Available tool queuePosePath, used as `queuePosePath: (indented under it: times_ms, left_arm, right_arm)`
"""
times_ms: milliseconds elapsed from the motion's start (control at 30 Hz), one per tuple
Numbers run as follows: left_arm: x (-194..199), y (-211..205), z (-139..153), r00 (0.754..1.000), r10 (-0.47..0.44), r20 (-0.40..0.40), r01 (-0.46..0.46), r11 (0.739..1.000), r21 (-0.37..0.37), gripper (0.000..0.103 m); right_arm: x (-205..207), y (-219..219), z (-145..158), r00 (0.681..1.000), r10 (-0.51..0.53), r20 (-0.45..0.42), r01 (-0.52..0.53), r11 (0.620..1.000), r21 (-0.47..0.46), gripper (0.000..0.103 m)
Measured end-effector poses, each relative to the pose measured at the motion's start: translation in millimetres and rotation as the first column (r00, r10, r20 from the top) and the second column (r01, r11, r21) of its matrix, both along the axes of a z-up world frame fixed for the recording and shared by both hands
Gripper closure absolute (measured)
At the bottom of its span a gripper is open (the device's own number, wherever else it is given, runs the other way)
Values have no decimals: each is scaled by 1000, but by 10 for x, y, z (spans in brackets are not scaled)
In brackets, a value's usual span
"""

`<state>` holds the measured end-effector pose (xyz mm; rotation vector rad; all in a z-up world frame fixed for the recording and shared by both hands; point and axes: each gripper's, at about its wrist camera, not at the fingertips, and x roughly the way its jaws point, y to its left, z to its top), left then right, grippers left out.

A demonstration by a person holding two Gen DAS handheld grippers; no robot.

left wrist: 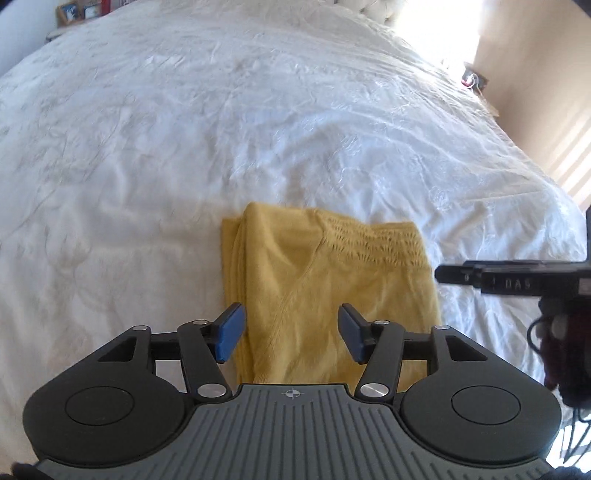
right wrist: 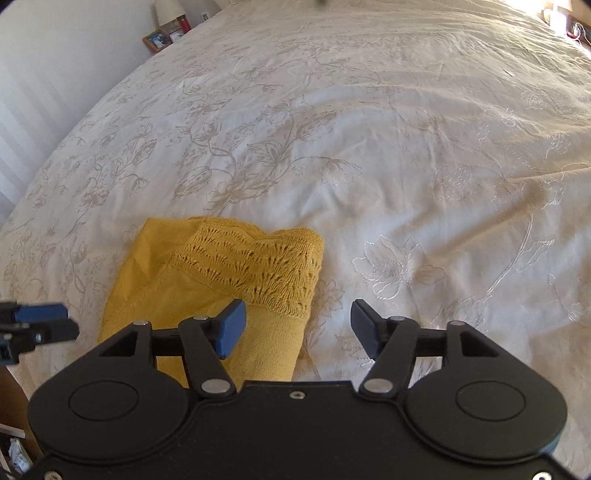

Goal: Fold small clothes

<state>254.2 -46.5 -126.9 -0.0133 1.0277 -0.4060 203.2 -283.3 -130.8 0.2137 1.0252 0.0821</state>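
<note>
A folded mustard-yellow knit garment (left wrist: pixel 325 291) lies flat on the white embroidered bedspread (left wrist: pixel 184 147), its lacy band along the far edge. My left gripper (left wrist: pixel 291 332) hovers over the garment's near half, open, blue pads apart and nothing between them. In the right wrist view the same garment (right wrist: pixel 207 280) lies at lower left, and my right gripper (right wrist: pixel 297 330) is open above its right edge, pads clear of the cloth. The right gripper's fingers (left wrist: pixel 487 277) reach in from the right edge of the left view; the left gripper's fingers (right wrist: pixel 40 321) show at the left edge of the right view.
The bedspread (right wrist: pixel 369 147) stretches far beyond the garment on all sides. Framed pictures and a lamp base (right wrist: pixel 166 33) stand on a bedside table at the far left corner. A small device with a cable (left wrist: pixel 472 79) sits past the bed's right edge.
</note>
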Motion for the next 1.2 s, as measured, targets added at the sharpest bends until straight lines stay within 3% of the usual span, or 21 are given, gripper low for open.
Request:
queuePosePath:
  times_ms: [233,333,400,567,700,800,1000,1200]
  left_arm:
    - [475,-347,-285,1000,-28,7,28,995,97,42]
    - [638,-338,-405,1000,-19,-11,21,991,129,42]
    - [733,-289,-497,999,2,-32,3,989,148,32]
    - [927,-89,-743,996,60,-73,-43,975,218,25]
    - [1008,23,-829,991,74,-110,-50,977,207,9]
    - [1029,24,-858,990,76,-117,-49,974,222,3]
    - [1098,114,-911,980,131,-148,-102,977,189,0]
    - [1081,339,-879,960,234,-151,-211,966,151,0]
  right_arm:
    - [105,59,-55,1000,-11,12,11,1000,-14,1]
    - [217,56,-86,1000,-27,4,27,1000,-4,1]
    - [312,60,-142,1000,-25,-7,25,1000,-1,1]
    - [552,39,-407,995,-32,-96,25,997,-70,1]
    - [659,-108,-635,983,-78,-165,73,997,-36,1]
    - [667,-129,-703,982,-81,-169,76,997,-33,0]
    - [622,-178,-720,983,-99,-156,99,995,-10,0]
    - [543,-265,-582,983,-123,-139,130,991,39,0]
